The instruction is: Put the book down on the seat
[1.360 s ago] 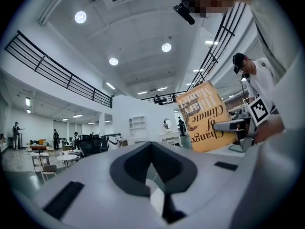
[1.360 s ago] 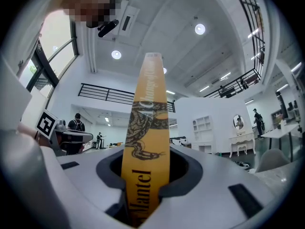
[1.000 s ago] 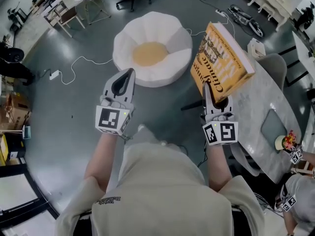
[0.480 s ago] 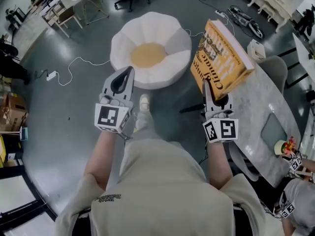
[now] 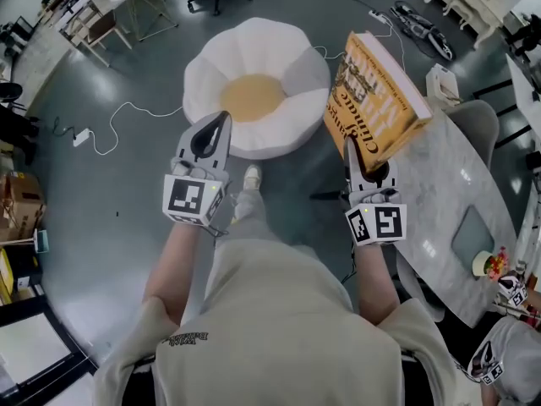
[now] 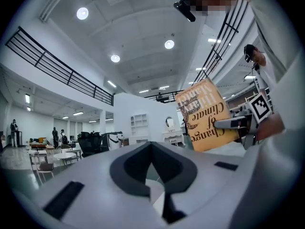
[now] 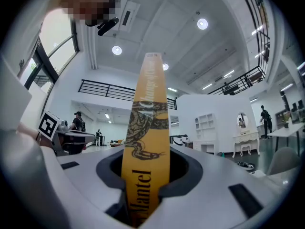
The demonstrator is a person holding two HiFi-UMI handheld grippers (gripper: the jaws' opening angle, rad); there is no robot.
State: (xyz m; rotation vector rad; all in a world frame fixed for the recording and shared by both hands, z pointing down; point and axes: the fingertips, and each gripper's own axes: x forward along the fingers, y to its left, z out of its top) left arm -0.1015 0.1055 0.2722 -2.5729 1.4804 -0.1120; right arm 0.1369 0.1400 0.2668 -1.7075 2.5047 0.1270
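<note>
Yellow-orange hardback book [image 5: 372,100] with pale page edges, tilted upright in the air over the edge of the marble table [image 5: 456,176], not yet at the seat. Right gripper [image 5: 365,163]: jaws clamped on the book's lower end. Left gripper [image 5: 211,134]: jaws together, empty. Since a second ago, a shoe [image 5: 250,176] has appeared between the grippers; the grip is unchanged. Spine reads "Mantel", cover "Change of Climate". Beyond is the white petal-edged seat [image 5: 211,66] with a yellow centre.

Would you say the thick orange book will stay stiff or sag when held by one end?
The book should be stiff: it stands straight out of the right hand-held gripper without sagging. It looks thick, so it is likely heavy and apt to pivot in a grip at its bottom end.
</note>
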